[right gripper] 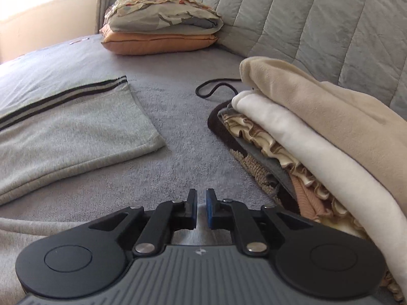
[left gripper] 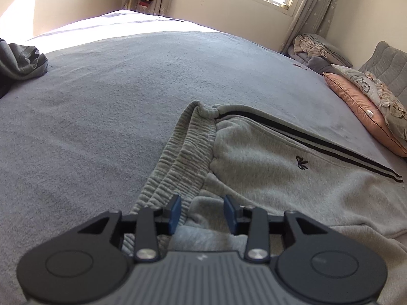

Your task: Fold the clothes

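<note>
Light grey sweatpants with two black side stripes lie flat on the grey bed cover. In the left wrist view the ribbed waistband runs up the middle. My left gripper is open, its blue pads either side of a fabric fold by the waistband. In the right wrist view the pants' leg end lies at left. My right gripper hovers over bare bed cover right of the leg, jaws nearly closed with a narrow gap and nothing between them.
A stack of folded clothes sits at right, a black cord beyond it. Pillows lie by the padded headboard. A dark grey crumpled garment lies at far left. Window and curtains stand behind the bed.
</note>
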Motion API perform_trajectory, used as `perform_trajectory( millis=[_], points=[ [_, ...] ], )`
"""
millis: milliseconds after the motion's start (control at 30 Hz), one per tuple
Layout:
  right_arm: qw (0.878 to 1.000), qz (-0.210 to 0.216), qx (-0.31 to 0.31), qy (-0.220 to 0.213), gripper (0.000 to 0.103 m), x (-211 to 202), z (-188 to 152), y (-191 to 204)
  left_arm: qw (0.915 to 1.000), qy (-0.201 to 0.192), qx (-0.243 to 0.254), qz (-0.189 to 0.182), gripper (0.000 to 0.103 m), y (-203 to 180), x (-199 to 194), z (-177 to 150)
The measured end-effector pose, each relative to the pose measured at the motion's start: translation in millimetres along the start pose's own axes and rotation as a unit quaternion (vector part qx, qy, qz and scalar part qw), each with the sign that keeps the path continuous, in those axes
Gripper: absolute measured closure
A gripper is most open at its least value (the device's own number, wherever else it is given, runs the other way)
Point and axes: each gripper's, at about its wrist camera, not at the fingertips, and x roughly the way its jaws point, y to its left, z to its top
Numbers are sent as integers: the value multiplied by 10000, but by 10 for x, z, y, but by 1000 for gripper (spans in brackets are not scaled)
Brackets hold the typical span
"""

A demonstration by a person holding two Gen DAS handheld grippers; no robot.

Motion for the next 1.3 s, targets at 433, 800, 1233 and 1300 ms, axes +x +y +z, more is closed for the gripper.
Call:
perform_trajectory(
  millis=[433, 800, 1233, 1300],
  points=[
    [9964, 312, 481, 623, 54, 20, -99, -286, 9999, 39, 118, 14, 52, -73, 13, -45],
    [9979, 615, 201, 0, 96, -98, 66, -153, 9989, 80, 408, 234, 58, -125, 66, -107],
    [9982, -62, -602, -47, 93, 64, 9, 252, 9995, -179, 216, 160, 65, -137, -92, -33],
    [9967, -10, -758, -280, 88, -117, 65, 352, 9991, -231, 355, 100, 58, -215, -133, -51]
  ],
)
